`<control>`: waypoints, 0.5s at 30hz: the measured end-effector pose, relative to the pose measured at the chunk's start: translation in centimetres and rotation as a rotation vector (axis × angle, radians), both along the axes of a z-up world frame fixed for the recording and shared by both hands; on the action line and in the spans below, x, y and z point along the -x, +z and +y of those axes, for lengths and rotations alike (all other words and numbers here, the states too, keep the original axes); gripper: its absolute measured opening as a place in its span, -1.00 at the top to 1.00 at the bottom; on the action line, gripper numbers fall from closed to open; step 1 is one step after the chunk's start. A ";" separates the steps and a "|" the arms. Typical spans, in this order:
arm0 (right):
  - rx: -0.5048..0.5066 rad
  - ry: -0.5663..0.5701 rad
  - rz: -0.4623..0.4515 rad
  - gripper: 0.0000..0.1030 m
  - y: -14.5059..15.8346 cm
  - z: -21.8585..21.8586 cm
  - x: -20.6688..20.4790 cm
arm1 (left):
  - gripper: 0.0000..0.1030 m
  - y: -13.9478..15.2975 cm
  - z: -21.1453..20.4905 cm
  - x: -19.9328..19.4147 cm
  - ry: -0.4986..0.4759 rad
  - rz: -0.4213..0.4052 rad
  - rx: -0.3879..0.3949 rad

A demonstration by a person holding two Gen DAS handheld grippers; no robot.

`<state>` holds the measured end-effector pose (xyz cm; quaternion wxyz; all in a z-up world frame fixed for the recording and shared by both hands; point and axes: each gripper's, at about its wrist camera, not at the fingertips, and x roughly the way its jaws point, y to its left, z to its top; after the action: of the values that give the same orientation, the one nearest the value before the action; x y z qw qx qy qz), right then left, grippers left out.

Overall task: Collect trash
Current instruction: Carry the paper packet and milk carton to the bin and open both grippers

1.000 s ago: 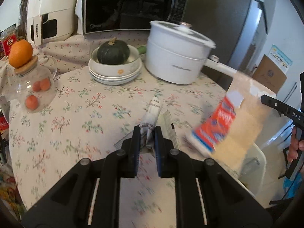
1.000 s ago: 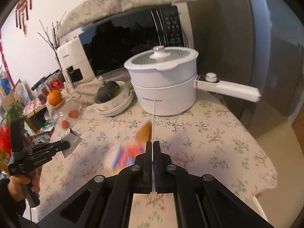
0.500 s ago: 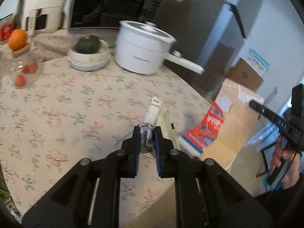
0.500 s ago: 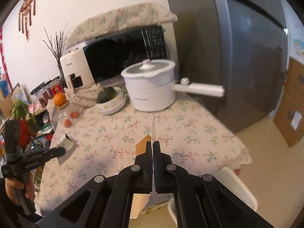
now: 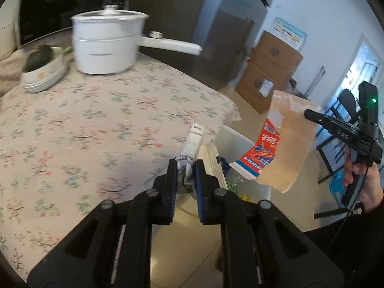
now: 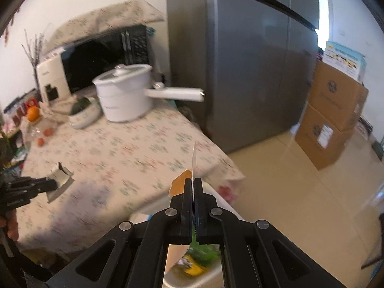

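Both grippers matte black plastic, left gripper (image 5: 184,168) with blue ribbed jaw pads, silver screws at linkage pivots. Right gripper (image 5: 309,114) has green LED, white lettering, possibly "DAS". Bare-skinned right hand (image 5: 362,180), dark sleeve, black cable.

Matt brown paper wrapper (image 5: 285,148), floral cloth tablecover (image 5: 96,124), glossy pot (image 5: 105,45), seemingly brushed-metal fridge (image 6: 252,67)

left gripper (image 5: 184,168) juts forward, its jaws pinched on a crumpled wrapper (image 5: 190,148); right gripper (image 6: 194,187) is clamped tight on a thin torn bag (image 5: 280,144), gripped by the person's right hand (image 5: 362,180) at the handle
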<state>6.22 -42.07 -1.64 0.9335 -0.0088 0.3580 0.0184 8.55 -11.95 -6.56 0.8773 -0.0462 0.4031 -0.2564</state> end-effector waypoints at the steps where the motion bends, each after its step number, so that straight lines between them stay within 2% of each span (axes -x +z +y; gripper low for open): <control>1: 0.002 -0.006 0.010 0.97 -0.4 -0.3 -0.1 | 0.69 -0.2 -0.9 0.0 -0.016 0.003 -0.004; 7: -0.040 -0.029 0.097 0.96 -3.3 -1.7 -1.4 | 0.69 -1.2 -4.4 0.2 -0.083 0.013 -0.027; 10: -0.085 -0.048 0.156 0.87 -4.6 -2.1 -2.2 | 0.69 -1.8 -5.7 0.3 -0.108 0.015 -0.039; 13: -0.113 -0.054 0.171 0.27 -4.9 -2.5 -2.4 | 0.68 -2.3 -6.8 0.2 -0.128 0.021 -0.052; 14: -0.114 -0.056 0.161 -0.08 -4.8 -2.5 -2.2 | 0.68 -2.5 -7.2 0.1 -0.134 0.024 -0.056; 15: -0.114 -0.057 0.149 -0.20 -4.6 -2.5 -2.0 | 0.67 -2.7 -7.4 0.1 -0.137 0.027 -0.059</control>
<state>8.25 -44.60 -6.20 0.9033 0.0559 0.4251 0.0129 8.48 -19.32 -9.22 0.8532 0.0038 0.4244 -0.3032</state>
